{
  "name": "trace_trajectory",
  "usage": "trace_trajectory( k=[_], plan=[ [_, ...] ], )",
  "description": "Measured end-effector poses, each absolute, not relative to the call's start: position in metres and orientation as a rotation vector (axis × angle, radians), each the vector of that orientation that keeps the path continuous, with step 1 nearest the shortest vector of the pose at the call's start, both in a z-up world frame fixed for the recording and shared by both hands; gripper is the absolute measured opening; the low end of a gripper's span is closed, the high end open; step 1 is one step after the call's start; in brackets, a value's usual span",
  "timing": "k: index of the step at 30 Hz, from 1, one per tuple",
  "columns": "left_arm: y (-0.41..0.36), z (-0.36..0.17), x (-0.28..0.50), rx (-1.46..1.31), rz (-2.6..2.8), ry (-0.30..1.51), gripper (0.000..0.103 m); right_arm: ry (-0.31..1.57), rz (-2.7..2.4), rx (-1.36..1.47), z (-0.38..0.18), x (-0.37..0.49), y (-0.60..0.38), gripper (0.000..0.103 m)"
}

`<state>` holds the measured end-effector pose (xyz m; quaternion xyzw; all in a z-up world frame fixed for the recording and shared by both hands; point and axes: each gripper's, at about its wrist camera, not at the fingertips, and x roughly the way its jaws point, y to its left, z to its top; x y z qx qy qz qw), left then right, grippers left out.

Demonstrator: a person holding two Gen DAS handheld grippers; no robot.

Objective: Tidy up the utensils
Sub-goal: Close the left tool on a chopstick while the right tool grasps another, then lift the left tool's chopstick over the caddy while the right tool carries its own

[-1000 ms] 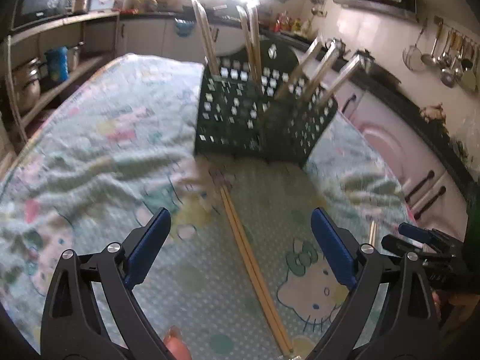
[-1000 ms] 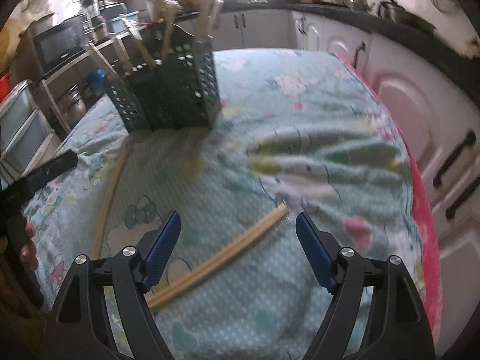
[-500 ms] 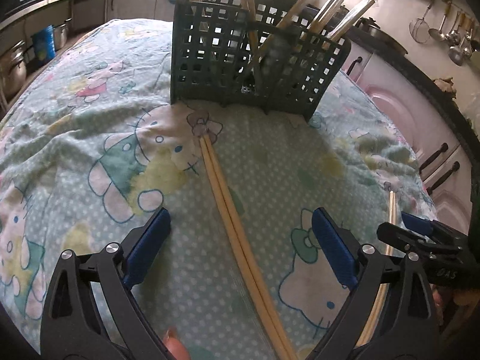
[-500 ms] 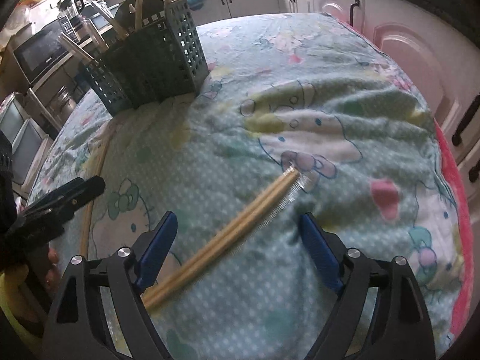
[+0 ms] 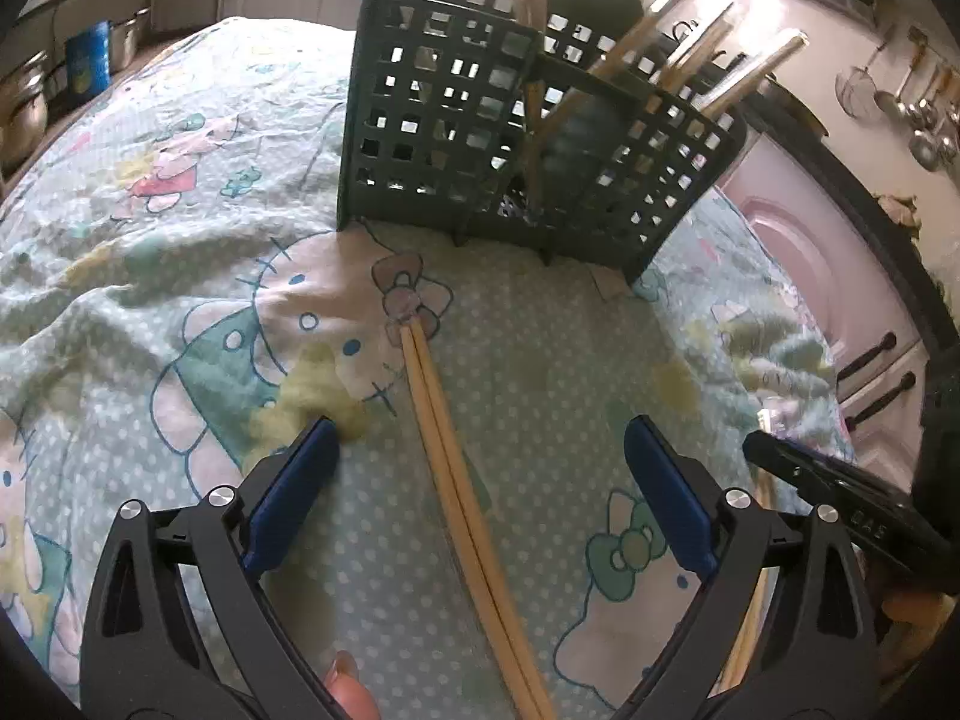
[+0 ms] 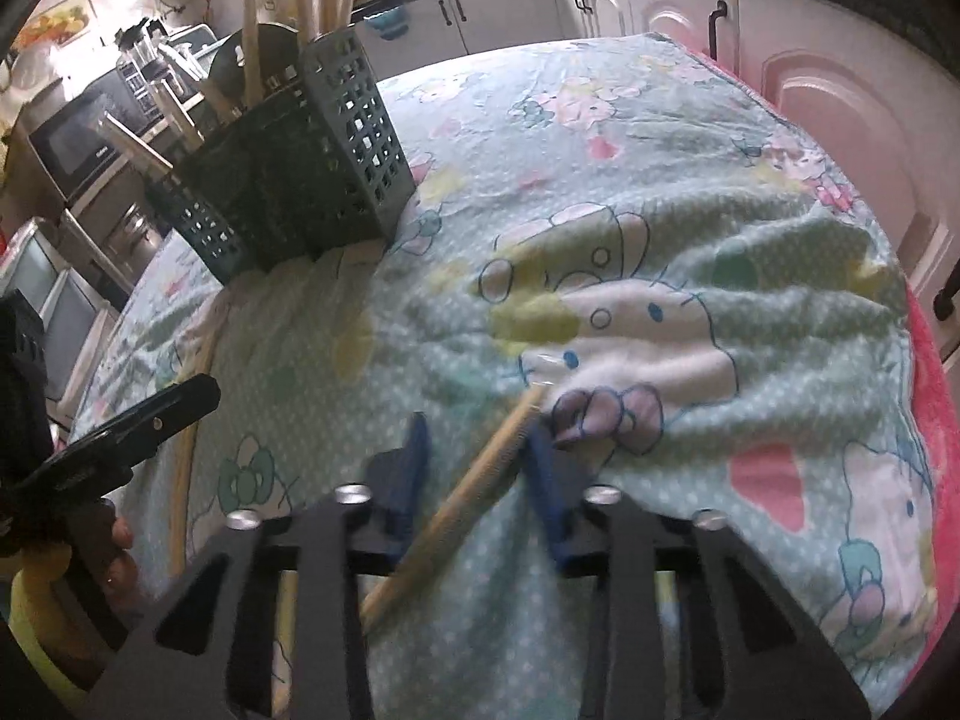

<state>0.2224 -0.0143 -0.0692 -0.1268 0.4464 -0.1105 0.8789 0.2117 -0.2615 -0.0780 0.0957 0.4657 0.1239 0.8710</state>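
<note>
A dark green perforated utensil basket [image 5: 510,150] stands on the cartoon-print cloth with several wooden handles sticking out; it also shows in the right wrist view [image 6: 300,168]. One pair of wooden chopsticks [image 5: 444,450] lies on the cloth between the blue pads of my left gripper [image 5: 480,429], which is wide open just above it. A second pair of chopsticks [image 6: 480,480] lies slantwise between the jaws of my right gripper [image 6: 477,426]. Those jaws are closing and stand narrow. The right pad is at the sticks; a small gap remains by the left pad.
The cloth [image 6: 660,210] covers a round table and is rumpled at the right. Pink and white cabinet doors [image 6: 840,120] stand close behind the table's edge. A microwave [image 6: 72,138] and shelves sit at the left. Ladles [image 5: 924,120] hang on the wall.
Both grippers have come down closer to the cloth, each over its pair of chopsticks. The right jaws have gone from wide apart to narrow around the sticks. The left jaws stay wide.
</note>
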Motion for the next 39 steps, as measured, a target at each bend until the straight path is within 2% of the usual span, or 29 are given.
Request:
trace_trajectory(
  k=[7, 11, 15, 16, 18, 19, 23, 25, 27, 29, 33, 39],
  plan=[
    [-0.004, -0.068, 0.231, -0.313, -0.243, 0.95, 0.087, 1.004, 0.295, 0.26, -0.08, 0.229, -0.263, 0.017],
    [-0.001, -0.066, 0.238, -0.312, -0.223, 0.962, 0.081, 1.026, 0.313, 0.282, -0.08, 0.243, -0.26, 0.02],
    [-0.004, -0.065, 0.247, -0.27, -0.192, 0.98, 0.068, 1.032, 0.318, 0.296, -0.079, 0.253, -0.26, 0.02],
    [-0.006, -0.064, 0.25, -0.246, -0.18, 0.986, 0.066, 1.034, 0.319, 0.294, -0.079, 0.256, -0.259, 0.017],
    [-0.01, -0.064, 0.254, -0.191, -0.146, 0.997, 0.054, 1.031, 0.318, 0.281, -0.077, 0.259, -0.257, 0.011],
    [-0.012, -0.064, 0.256, -0.16, -0.132, 1.001, 0.051, 1.029, 0.32, 0.279, -0.075, 0.26, -0.255, 0.011],
    [-0.019, -0.063, 0.256, -0.054, -0.086, 0.993, 0.031, 1.001, 0.359, 0.275, -0.064, 0.262, -0.249, 0.01],
    [-0.02, -0.062, 0.256, -0.042, -0.085, 0.997, 0.024, 0.979, 0.378, 0.263, -0.055, 0.26, -0.243, 0.009],
    [-0.016, -0.058, 0.257, -0.049, -0.097, 1.004, 0.012, 0.95, 0.405, 0.248, -0.044, 0.256, -0.235, 0.008],
    [-0.009, -0.053, 0.258, -0.087, -0.118, 1.009, 0.006, 0.923, 0.419, 0.23, -0.034, 0.253, -0.228, 0.008],
    [0.003, -0.039, 0.255, -0.149, -0.16, 0.979, 0.001, 0.855, 0.445, 0.189, -0.009, 0.244, -0.218, 0.007],
    [0.015, -0.002, 0.245, -0.2, -0.222, 0.901, 0.001, 0.755, 0.463, 0.132, 0.022, 0.232, -0.209, 0.006]
  ],
)
